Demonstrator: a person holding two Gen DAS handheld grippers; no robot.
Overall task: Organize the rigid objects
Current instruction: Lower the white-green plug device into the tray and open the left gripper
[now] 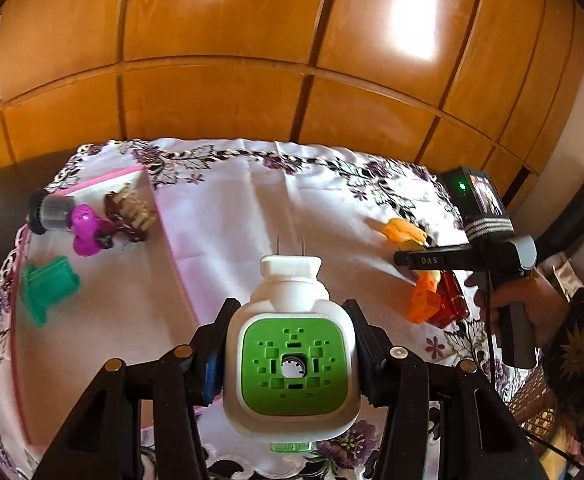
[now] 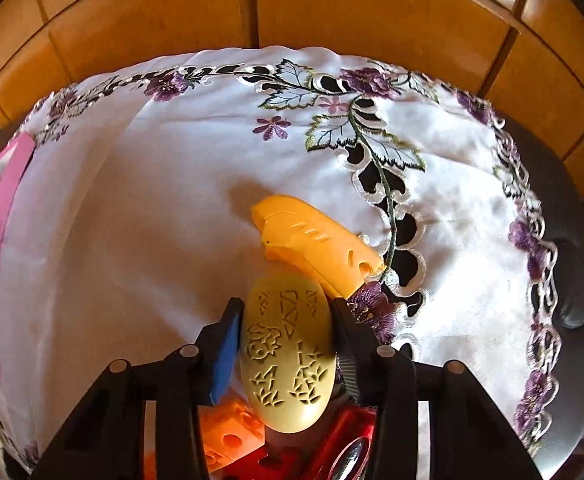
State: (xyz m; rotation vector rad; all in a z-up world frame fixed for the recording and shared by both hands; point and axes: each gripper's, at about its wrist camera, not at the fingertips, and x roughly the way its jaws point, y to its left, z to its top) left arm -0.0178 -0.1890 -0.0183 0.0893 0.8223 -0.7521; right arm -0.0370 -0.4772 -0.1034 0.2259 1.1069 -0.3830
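My left gripper (image 1: 289,316) is shut on a white plug-in device with a green face (image 1: 292,364), its two prongs pointing away, held above the cloth beside the pink-edged tray (image 1: 171,248). The tray holds a brown hair claw (image 1: 129,210), a magenta piece (image 1: 87,230), a grey capped cylinder (image 1: 49,212) and a green block (image 1: 49,286). My right gripper (image 2: 287,312) is shut on a pale yellow carved oval (image 2: 287,352); it also shows in the left wrist view (image 1: 416,258). An orange shark-shaped toy (image 2: 316,240) lies just beyond it.
An orange holed block (image 2: 227,432) and a red object (image 2: 344,440) lie under the right gripper; they also show in the left wrist view as the orange block (image 1: 424,300) and the red object (image 1: 452,300). An embroidered white cloth (image 2: 151,220) covers the dark table. Wooden cabinet doors (image 1: 251,60) stand behind.
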